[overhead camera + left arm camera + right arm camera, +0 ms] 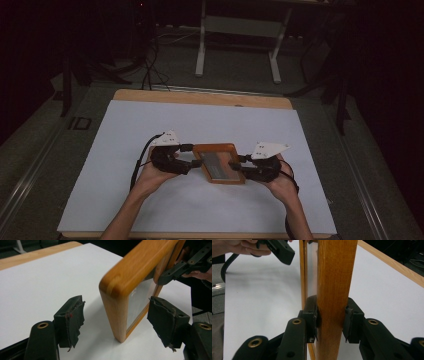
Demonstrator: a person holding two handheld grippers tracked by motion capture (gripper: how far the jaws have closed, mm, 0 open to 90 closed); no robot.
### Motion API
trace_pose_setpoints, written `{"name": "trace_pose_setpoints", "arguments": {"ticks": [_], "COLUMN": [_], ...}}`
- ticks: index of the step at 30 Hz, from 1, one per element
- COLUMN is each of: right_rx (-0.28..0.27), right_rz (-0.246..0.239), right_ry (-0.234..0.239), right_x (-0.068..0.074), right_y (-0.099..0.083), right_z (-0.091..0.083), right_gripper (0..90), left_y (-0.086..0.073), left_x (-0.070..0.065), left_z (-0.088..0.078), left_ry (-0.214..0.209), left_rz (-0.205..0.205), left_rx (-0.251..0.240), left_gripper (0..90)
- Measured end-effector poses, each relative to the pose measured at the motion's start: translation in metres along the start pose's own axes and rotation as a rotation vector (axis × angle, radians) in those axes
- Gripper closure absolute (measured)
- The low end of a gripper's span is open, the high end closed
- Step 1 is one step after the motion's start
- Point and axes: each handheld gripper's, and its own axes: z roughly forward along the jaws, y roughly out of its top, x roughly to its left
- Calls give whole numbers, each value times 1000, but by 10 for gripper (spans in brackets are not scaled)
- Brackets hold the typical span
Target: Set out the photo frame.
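- No brand, label or writing can be read on anything in these views
- The wooden picture frame (218, 163) lies near the middle of the white sheet (125, 130) that covers the wooden table (200, 96), between the two hands in the high view; its glass front shows pale grey inside an orange-brown border
- The left gripper (187, 156) is at the frame's left end, held in the person's left hand (159, 170). In the left gripper view its jaws stand wide apart, with the frame's rounded corner (117, 287) between them and clear space on both sides; neither frayed black pad (75, 320) touches the wood, so it holds nothing
- The right gripper (239, 165) is at the frame's right end, held in the right hand (280, 181). In the right gripper view its jaws are closed on the frame's edge (334, 290), one pad pressed to each face of the wooden bar
- In the left gripper view the frame stands tilted, with its lower corner on or just above the white sheet; I cannot tell which
- A grey three-cornered plate (167, 138) tops each gripper, and a black cable (141, 160) trails from the left one
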Motion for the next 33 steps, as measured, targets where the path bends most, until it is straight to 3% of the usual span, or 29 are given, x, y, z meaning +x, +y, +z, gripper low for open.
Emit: {"name": "trace_pose_setpoints", "arguments": {"ticks": [6,12,15,18,33], "right_rx": [-4,1,1,3,11], "right_rz": [9,10,16,20,49], "right_ry": [-9,-17,-19,-18,-17], "right_x": [-1,-1,-3,-3,-7], "right_y": [-4,-6,-8,-10,-16], "right_z": [-2,-3,-4,-5,-7], "right_gripper": [675,673,672,671,648], "left_y": [-4,-10,-11,-12,-12], "left_x": [-4,-8,-11,-13,-15], "left_z": [18,37,42,42,40], "left_ry": [-17,-45,-39,-19,-30], "left_rz": [-3,3,13,19,32], "left_rx": [9,40,55,54,43], "left_gripper": [293,385,439,478,581]}}
